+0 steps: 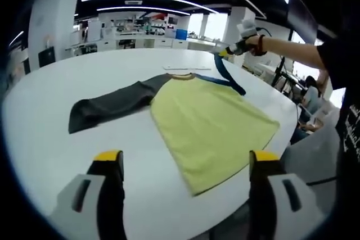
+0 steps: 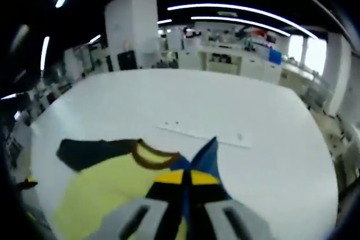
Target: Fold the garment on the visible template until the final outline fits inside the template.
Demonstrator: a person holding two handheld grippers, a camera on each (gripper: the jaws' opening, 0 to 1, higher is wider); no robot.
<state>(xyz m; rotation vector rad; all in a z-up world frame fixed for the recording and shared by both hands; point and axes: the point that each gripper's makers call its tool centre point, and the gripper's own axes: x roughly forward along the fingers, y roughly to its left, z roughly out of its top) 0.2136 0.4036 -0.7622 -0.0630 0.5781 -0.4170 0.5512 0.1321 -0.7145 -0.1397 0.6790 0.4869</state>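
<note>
Left gripper [image 1: 185,164] hangs with jaws wide apart over the table's [image 1: 45,133] near edge, just short of the shirt [image 1: 211,125].

The yellow shirt lies flat mid-table, one dark sleeve [image 1: 109,105] spread leftward; bare white tabletop surrounds it. At the far side the right gripper [image 2: 184,177] is clamped on the blue sleeve [image 2: 205,155], lifting it off the table. A thin strip [image 2: 202,134] lies beyond the collar.

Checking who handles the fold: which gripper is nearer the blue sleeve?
Right. The right gripper is shut on the blue sleeve, lifting it off the table. The left gripper hangs open, apart from it, near the shirt's hem.
</note>
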